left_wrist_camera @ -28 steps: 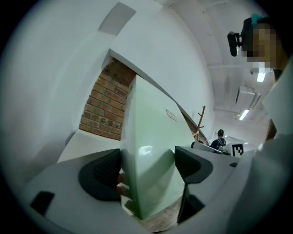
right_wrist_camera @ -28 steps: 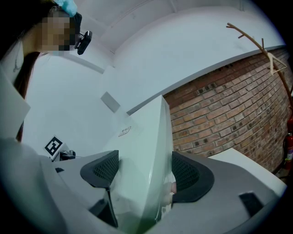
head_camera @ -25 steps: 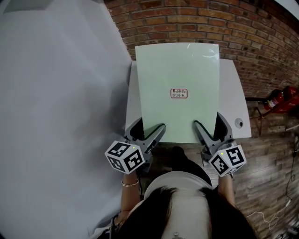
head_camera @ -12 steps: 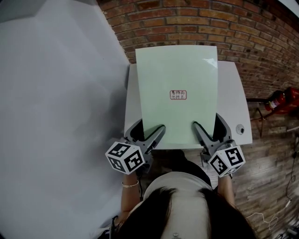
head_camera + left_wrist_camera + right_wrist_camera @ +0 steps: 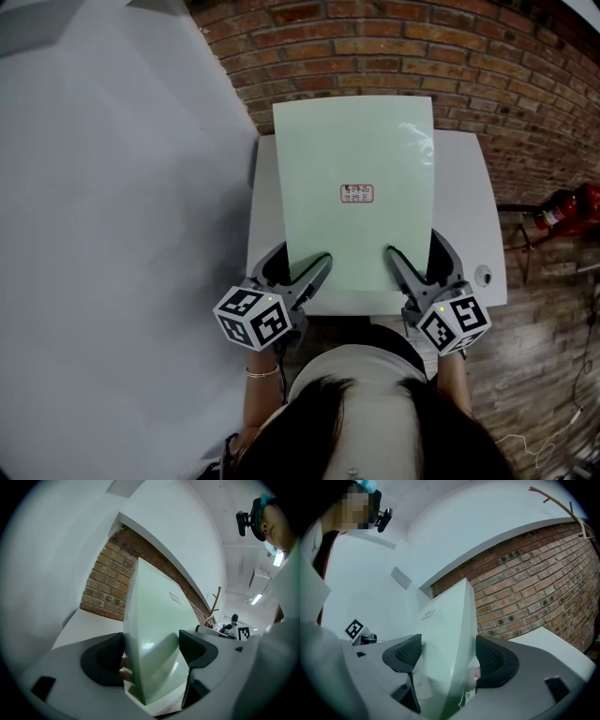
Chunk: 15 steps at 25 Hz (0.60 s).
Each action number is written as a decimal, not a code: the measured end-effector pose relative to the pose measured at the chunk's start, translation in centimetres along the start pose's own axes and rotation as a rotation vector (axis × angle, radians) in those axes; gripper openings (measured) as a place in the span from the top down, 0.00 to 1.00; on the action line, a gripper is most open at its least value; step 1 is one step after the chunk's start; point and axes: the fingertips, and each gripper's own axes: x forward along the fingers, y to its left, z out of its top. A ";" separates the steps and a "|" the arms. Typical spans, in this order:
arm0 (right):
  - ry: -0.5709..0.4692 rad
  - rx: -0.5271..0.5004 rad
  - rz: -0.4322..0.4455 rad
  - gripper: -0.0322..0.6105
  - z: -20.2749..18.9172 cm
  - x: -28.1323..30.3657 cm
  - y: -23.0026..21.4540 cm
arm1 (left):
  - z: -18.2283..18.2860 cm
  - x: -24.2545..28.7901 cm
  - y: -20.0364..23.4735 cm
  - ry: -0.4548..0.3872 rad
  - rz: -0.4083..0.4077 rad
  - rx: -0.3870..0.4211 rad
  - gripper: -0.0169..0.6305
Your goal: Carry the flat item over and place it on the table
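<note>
A pale green flat board [image 5: 354, 187] with a small red-framed label [image 5: 357, 193] is held level over the white table [image 5: 464, 178]. My left gripper [image 5: 302, 274] is shut on the board's near left edge. At the near right edge my right gripper [image 5: 412, 270] is shut on it too. In the left gripper view the board [image 5: 152, 634] runs away from the jaws between both black pads [image 5: 104, 660]. The right gripper view shows the board [image 5: 447, 639] pinched the same way. The board covers most of the tabletop.
A red brick wall [image 5: 394, 42] stands behind the table. A white wall [image 5: 112, 206] fills the left. A red fire extinguisher [image 5: 567, 208] lies on the wooden floor [image 5: 539, 356] at the right. A round grommet hole [image 5: 483, 275] sits at the table's near right corner.
The board, held in both grippers, has moved forward and now lies further over the table, its far edge nearer the brick wall. Both grips are unchanged.
</note>
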 end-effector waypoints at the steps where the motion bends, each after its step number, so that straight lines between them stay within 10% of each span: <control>1: 0.003 0.000 0.002 0.39 0.0 0.3 -0.3 | 0.0 0.3 0.2 0.000 0.002 -0.002 0.40; 15: 0.045 0.018 0.019 0.39 -0.9 3.2 -3.5 | -0.3 3.8 1.8 0.015 0.037 -0.033 0.40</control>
